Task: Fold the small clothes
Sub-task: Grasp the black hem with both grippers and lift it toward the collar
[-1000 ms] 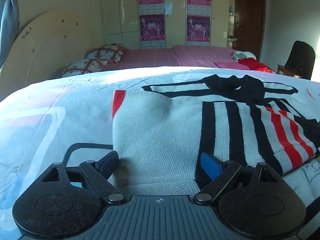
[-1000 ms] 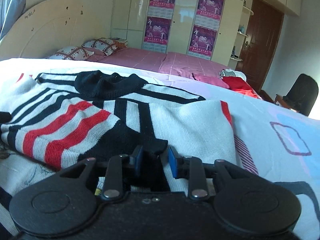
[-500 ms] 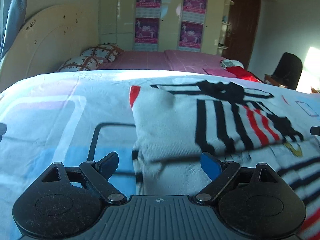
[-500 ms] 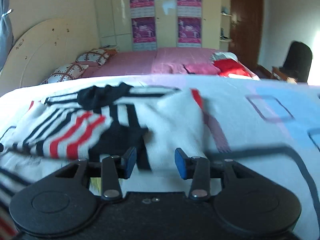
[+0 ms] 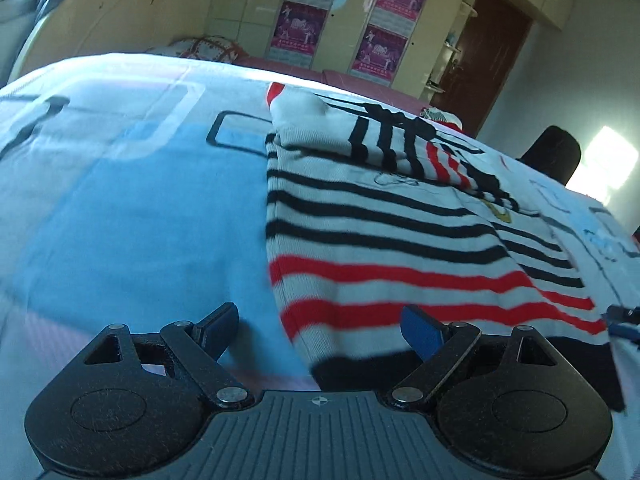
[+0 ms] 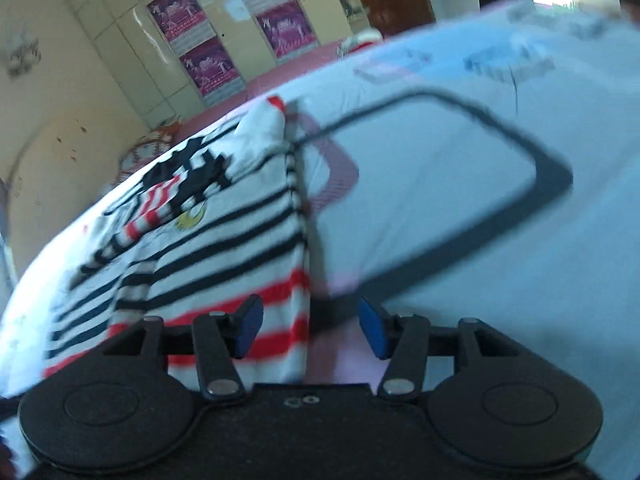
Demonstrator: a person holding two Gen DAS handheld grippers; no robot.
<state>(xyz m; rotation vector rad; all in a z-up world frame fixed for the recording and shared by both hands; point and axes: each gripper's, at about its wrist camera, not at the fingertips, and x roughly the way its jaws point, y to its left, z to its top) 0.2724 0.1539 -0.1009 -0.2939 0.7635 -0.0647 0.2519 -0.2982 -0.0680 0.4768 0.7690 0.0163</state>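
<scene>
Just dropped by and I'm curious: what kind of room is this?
Most likely a bedroom: a striped knit sweater lies on a blue-and-white patterned bedsheet, with cream wardrobe doors and a printed pillow behind.

**Blur and cut-offs across both wrist views**

In the right wrist view the striped sweater [image 6: 224,240] is smeared by motion, its yellow motif unreadable, and the bedsheet [image 6: 460,184] print is streaked — the far pattern near the top edge cannot be made out. The right gripper [image 6: 310,326] body hides the sweater's lower hem. In the left wrist view the left gripper [image 5: 320,330] covers the black hem's near corner, the posters [image 5: 304,12] are too small to read, and the dark chair [image 5: 554,154] is half hidden behind the bed
</scene>
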